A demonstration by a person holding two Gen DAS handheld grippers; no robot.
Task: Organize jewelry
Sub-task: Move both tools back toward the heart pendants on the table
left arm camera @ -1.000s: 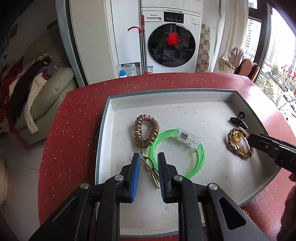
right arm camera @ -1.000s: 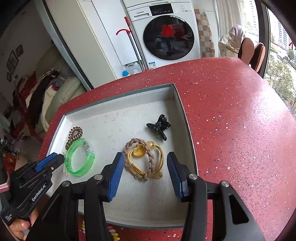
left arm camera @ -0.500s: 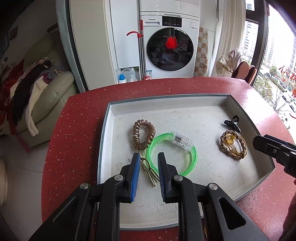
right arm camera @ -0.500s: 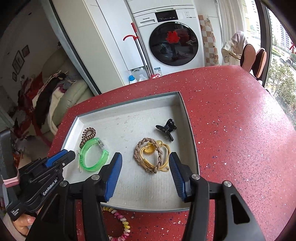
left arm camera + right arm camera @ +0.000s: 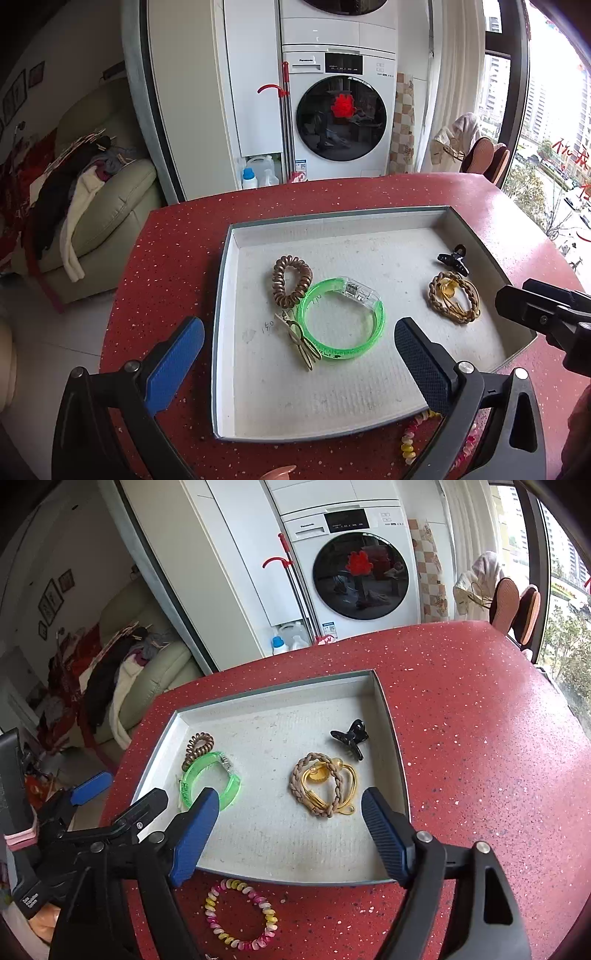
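- My left gripper (image 5: 299,365) hangs above the near-left part of the tray (image 5: 332,221); jaws spreading wide, nothing pinched. Blue pad (image 5: 173,363) is over the red table (image 5: 166,258), outside the tray's left wall; the other pad is over the tray floor.
- My right gripper (image 5: 288,834) hangs above the tray's near-right part; jaws also spreading, empty.
- Green bangle (image 5: 341,319) lies flat on the tray floor, tray centre-left. It shows between the left gripper's pads but is well below them, not touched.
- Brown coil hair tie (image 5: 291,280) is at about 11 o'clock from the bangle, touching its rim.
- Thin olive-gold clip (image 5: 303,343) is at 8 o'clock of the bangle, against its edge; exact kind I cannot tell.
- Braided tan loop with a gold bangle piece (image 5: 325,784) lies in the tray's right half, in line with the gap of my right gripper, not touched.
- Black claw clip (image 5: 351,736) is at 1 o'clock from the braided loop, near the tray's right wall, apart from it.
- Pink-yellow spiral bracelet (image 5: 240,914) lies on the table outside the tray, just beside its near wall, at 6 o'clock from the tray.
- Washing machine (image 5: 340,118) stands behind the table at 12 o'clock; sofa with clothes (image 5: 92,206) at 9 o'clock.
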